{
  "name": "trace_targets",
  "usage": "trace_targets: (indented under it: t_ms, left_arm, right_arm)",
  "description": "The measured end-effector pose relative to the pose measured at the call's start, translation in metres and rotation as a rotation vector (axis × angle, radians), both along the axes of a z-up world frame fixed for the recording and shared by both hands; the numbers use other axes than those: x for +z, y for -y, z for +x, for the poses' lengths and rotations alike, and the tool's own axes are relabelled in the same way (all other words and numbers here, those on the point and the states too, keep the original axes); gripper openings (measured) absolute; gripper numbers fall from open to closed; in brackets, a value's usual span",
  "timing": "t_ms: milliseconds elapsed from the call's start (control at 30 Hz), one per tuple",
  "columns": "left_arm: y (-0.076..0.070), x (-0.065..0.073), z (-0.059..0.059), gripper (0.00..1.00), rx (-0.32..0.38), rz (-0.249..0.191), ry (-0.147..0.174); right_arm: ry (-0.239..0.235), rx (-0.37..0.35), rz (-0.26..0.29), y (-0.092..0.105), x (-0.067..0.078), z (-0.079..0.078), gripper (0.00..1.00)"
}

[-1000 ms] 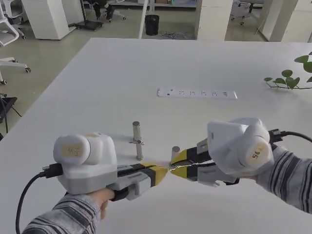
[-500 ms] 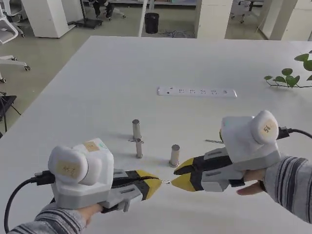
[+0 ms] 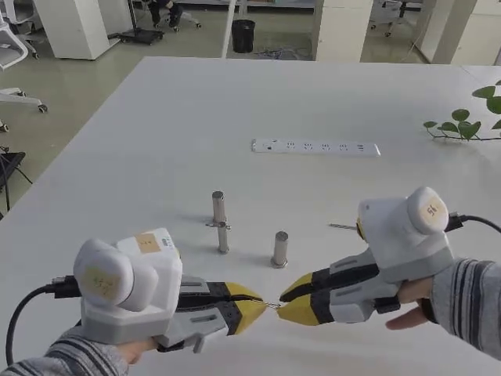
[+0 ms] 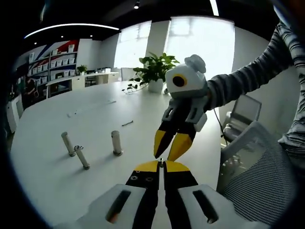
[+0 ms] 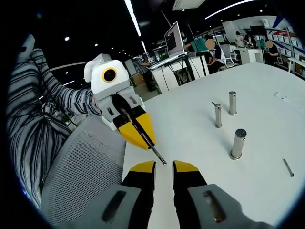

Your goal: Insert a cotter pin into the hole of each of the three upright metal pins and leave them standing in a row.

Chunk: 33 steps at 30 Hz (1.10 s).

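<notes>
Cotter pin clamped in left tool, right tool agape

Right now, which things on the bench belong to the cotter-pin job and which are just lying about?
Job:
three upright metal pins
cotter pin in the left hand-held gripper
right hand-held gripper, open
spare cotter pin on the table

Lying about:
power strip
plant

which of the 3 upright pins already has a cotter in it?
The thin middle pin: a cotter pin sticks out sideways near its top. The rear pin and the stout pin look bare.
</notes>
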<state>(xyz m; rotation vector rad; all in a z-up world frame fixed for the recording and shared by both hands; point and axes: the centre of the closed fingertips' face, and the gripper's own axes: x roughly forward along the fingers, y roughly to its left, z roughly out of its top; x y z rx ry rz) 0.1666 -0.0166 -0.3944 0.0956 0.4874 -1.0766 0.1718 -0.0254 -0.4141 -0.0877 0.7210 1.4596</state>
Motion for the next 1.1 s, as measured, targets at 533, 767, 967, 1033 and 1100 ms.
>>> trace_targets:
  t_ms: [533,767,967,1033,1100]
  left_arm:
    - [0.0038,0.0066,-0.003,0.0,-0.011,-0.075,-0.032]
    - [0.0026,0.0023,-0.0037,0.0,-0.003,-0.062,-0.033]
    - [0.0027,0.0016,-0.0021,0.0,0.008,-0.055,-0.028]
    - [0.0025,0.0009,-0.001,0.01,0.015,-0.049,-0.025]
    - [0.0026,0.0017,0.0001,0.01,0.023,-0.05,-0.023]
  right_arm:
    - [0.024,0.049,0.008,-0.002,0.0045,-0.0073,0.0]
    - [0.131,0.096,-0.04,-0.0003,0.0049,-0.0055,0.0]
    - [0.217,0.147,-0.092,0.0006,0.0046,-0.0052,0.0]
    - [0.248,0.163,-0.115,0.0016,0.0039,-0.0051,0.0]
    - [0.276,0.168,-0.124,0.0014,0.0044,-0.0043,0.0]
